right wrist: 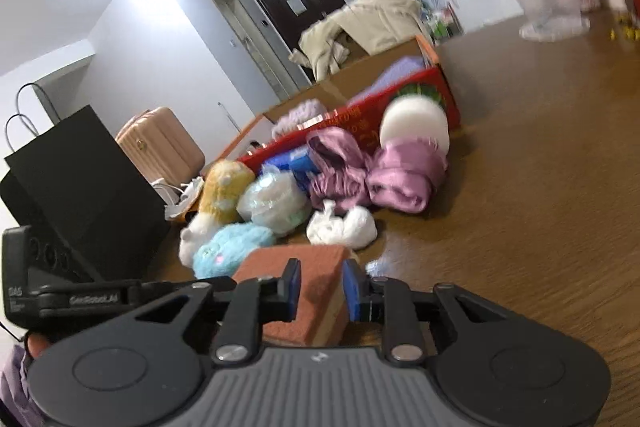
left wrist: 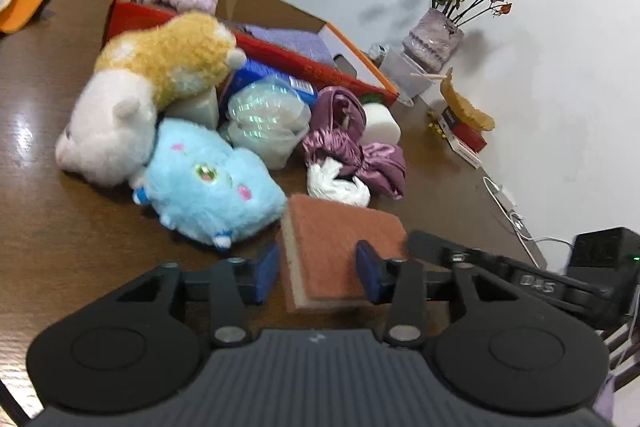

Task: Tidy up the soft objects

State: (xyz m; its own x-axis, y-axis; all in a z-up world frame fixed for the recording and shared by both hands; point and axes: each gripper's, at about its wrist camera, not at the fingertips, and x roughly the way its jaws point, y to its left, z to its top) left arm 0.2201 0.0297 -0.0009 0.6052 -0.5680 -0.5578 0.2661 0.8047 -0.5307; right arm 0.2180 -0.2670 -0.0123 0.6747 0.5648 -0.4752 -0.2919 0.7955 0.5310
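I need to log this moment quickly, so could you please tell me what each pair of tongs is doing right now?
Left tongs: closed on the sponge.
Right tongs: closed on the same sponge, at another edge.

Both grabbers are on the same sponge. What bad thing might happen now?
1. The left gripper and right gripper both straddle the sponge; pulling apart might tear or drop it.
2. The blue plush toy touches the sponge, so lifting could drag it.
3. The grippers sit close and may bump.
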